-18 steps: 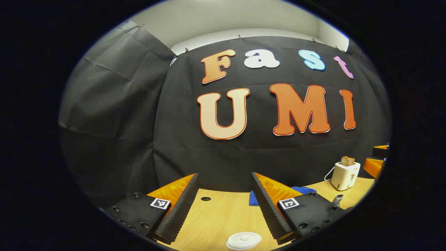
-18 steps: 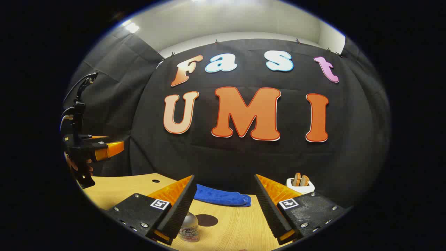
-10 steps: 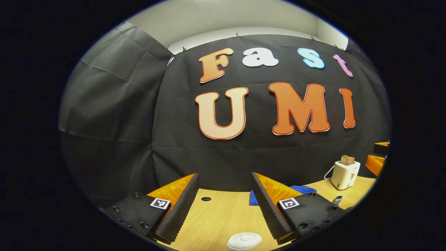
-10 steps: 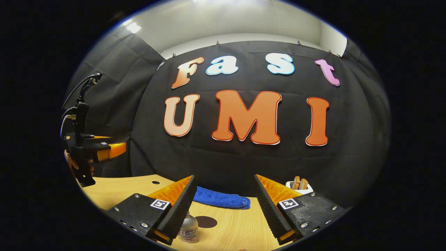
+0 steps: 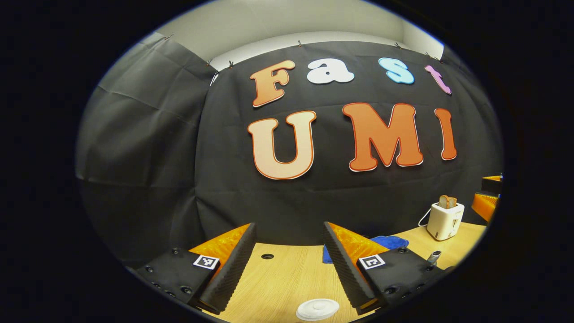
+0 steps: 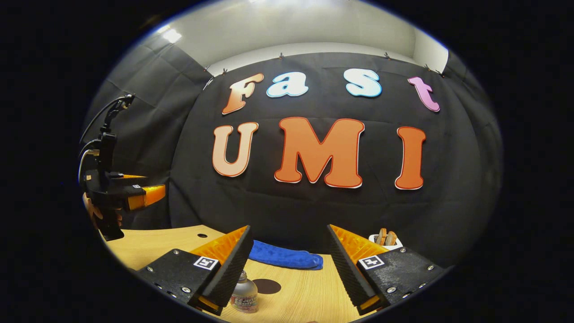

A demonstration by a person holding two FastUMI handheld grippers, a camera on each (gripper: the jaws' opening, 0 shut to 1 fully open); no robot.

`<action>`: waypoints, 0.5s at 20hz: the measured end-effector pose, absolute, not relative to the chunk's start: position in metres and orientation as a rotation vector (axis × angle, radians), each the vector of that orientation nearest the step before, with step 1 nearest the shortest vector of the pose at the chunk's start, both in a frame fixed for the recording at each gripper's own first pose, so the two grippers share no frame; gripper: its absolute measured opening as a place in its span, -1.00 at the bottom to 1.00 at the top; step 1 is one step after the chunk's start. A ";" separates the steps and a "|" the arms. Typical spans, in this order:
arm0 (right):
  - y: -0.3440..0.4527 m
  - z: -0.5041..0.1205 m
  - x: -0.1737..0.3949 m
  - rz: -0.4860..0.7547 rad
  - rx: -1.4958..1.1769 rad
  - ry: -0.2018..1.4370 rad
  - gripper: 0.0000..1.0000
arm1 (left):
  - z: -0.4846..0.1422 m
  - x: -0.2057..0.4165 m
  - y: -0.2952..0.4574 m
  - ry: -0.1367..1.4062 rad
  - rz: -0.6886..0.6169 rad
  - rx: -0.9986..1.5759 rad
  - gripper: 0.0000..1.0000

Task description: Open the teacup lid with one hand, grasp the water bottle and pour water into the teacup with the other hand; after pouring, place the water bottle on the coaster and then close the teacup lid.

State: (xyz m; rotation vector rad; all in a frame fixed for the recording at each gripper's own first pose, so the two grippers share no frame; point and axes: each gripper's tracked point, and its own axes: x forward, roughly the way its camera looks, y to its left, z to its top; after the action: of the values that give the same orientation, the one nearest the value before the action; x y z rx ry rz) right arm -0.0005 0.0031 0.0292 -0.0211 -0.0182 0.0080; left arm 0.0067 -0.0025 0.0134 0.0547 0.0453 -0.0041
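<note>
Left gripper view: left gripper [image 5: 289,264] spread wide, empty, above the pale wooden counter [image 5: 282,278]; round white teacup lid [image 5: 317,308] just below, not yet lifted; next, descend and pinch its knob.
Right gripper view: right gripper [image 6: 287,264] wide, empty; small clear labelled water bottle [image 6: 244,296] beside its left finger, dark round coaster [image 6: 266,285] just behind.

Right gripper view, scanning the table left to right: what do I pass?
Left gripper held in a hand → water bottle → dark round coaster → blue cloth → toaster with bread.
</note>
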 end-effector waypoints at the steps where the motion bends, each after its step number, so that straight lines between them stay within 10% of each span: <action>1: 0.003 0.033 0.000 0.008 -0.022 -0.028 0.95 | 0.011 0.008 -0.005 0.053 -0.010 0.053 0.91; 10: 0.018 0.012 -0.001 0.051 -0.025 -0.001 0.96 | -0.030 0.014 -0.015 0.177 -0.072 0.056 0.95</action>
State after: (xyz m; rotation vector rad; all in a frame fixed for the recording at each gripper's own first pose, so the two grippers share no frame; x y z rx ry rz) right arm -0.0007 0.0182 0.0120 -0.0249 -0.0007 0.0508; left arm 0.0136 -0.0145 -0.0302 0.0562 0.1772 -0.0725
